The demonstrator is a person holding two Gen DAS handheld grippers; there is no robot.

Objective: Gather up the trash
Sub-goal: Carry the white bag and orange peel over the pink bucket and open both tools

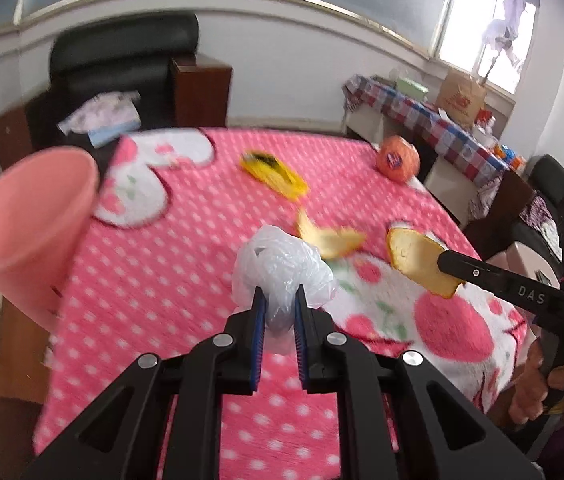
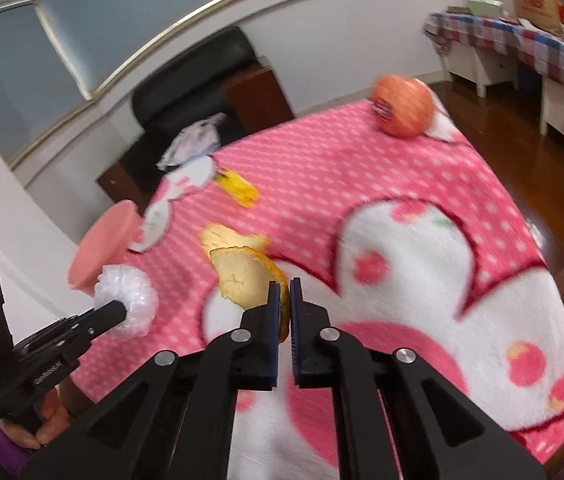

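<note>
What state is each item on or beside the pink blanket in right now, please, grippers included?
Left gripper: shut on the plastic bag.
Right gripper: shut on an orange peel.
Second peel: lying loose on the blanket.
Yellow wrapper: lying flat.
Pink bin: open-topped, contents unseen.
Orange: whole, at the far corner.

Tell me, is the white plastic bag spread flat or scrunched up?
Scrunched up. The white plastic bag is a crinkly ball pinched in the left claw, lifted off the pink blanket.

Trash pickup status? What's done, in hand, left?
Done: nothing visibly binned. In hand: left gripper shut on plastic bag; right gripper shut on orange peel. Left on blanket: second peel, yellow wrapper. Pink bin waits at the table edge.
</note>
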